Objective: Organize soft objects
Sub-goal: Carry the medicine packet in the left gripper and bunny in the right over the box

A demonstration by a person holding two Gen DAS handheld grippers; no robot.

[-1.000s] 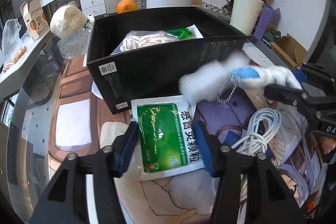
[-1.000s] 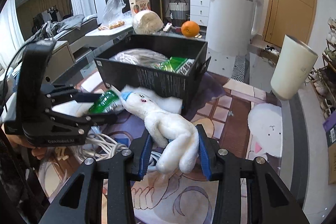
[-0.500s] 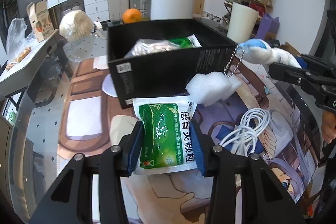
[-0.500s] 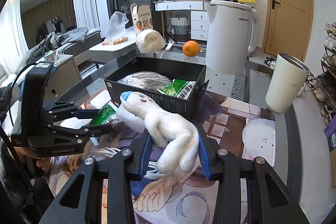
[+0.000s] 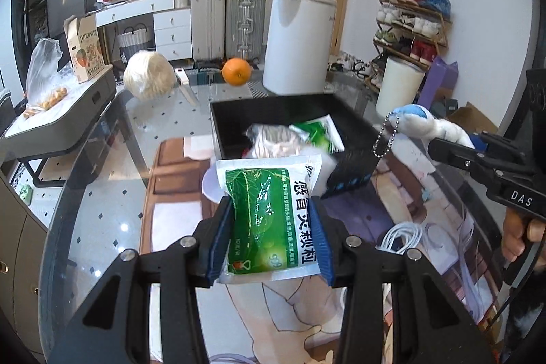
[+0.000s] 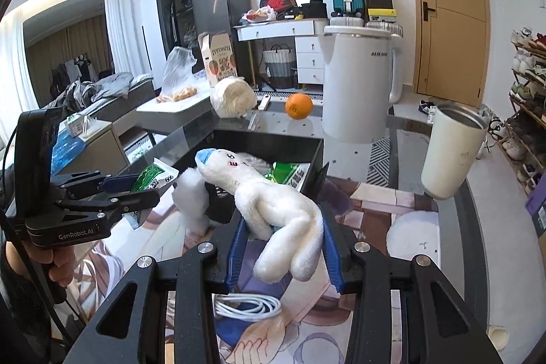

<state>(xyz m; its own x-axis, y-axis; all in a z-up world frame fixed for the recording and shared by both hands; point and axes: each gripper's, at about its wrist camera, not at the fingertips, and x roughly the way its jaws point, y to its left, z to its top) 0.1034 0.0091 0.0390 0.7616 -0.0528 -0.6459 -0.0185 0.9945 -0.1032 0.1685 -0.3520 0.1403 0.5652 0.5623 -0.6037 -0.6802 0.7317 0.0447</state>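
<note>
Black box (image 5: 344,115) on surface, rigid, already holds packets. Plush toy (image 6: 273,203): light, squashy; right gripper (image 6: 283,248) fingers clamped on body, above box edge. Green sachet (image 5: 269,220): thin, crinkly, slippery film; left gripper (image 5: 269,237) fingers just closed on its lower half, lifted.

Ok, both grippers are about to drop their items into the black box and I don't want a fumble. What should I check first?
1. Left gripper clamped on the green sachet, which is off the table: ok; its jaws have just been closing.
2. Right gripper clamped on the white plush toy: ok.
3. Black box open on top: ok.
4. Free room inside: cannot tell, a clear bag and another green sachet already lie there.
5. Toy's bead chain clear of the box wall: cannot tell.
6. White cable not caught on either gripper: ok.
</note>
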